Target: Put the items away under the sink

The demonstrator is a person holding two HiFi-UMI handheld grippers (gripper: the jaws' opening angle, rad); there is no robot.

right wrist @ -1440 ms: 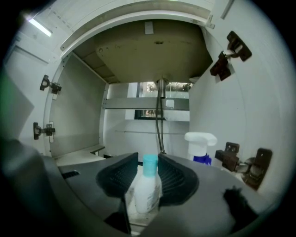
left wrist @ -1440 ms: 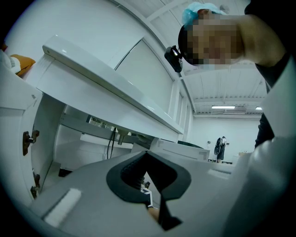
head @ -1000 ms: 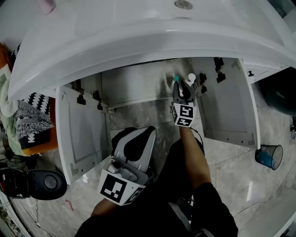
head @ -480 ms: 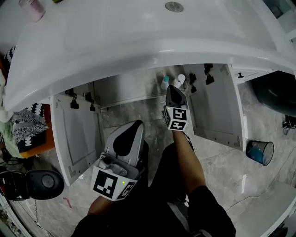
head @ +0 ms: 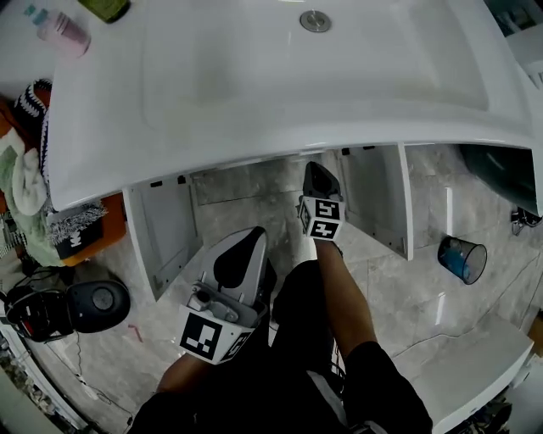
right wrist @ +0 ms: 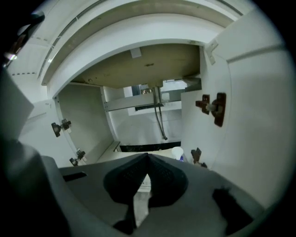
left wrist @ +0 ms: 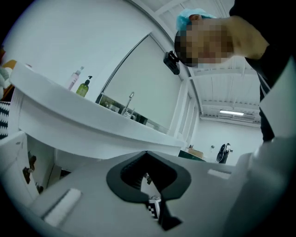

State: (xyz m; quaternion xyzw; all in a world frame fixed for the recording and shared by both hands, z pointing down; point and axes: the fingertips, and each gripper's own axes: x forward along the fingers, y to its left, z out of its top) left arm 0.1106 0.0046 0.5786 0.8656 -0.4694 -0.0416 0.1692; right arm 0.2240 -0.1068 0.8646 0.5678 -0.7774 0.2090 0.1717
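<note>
Under the white sink (head: 254,93) the cabinet stands with both doors (head: 377,199) swung out. My right gripper (head: 314,176) hangs just in front of the opening, shut and empty. In the right gripper view it looks into the cabinet, where a white-capped bottle (right wrist: 177,152) stands on the floor by the right door (right wrist: 240,120), below a hanging hose (right wrist: 159,118). The head view hides that bottle behind the sink's rim. My left gripper (head: 240,254) is lower left of the right one, jaws shut on nothing. In the left gripper view it points at the sink's front edge (left wrist: 92,132).
A pink bottle (head: 64,32) and a green one (head: 106,7) stand on the counter's back left; a tap (left wrist: 131,99) rises behind the basin. On the marble floor are a blue-lined cup (head: 462,258) at right, a black round device (head: 93,303) and piled cloths (head: 34,195) at left.
The right gripper's jaws went from open beside two bottles in the cabinet to shut, and it drew back. Both grippers rose. The bottles slid out of the head view behind the sink's rim.
</note>
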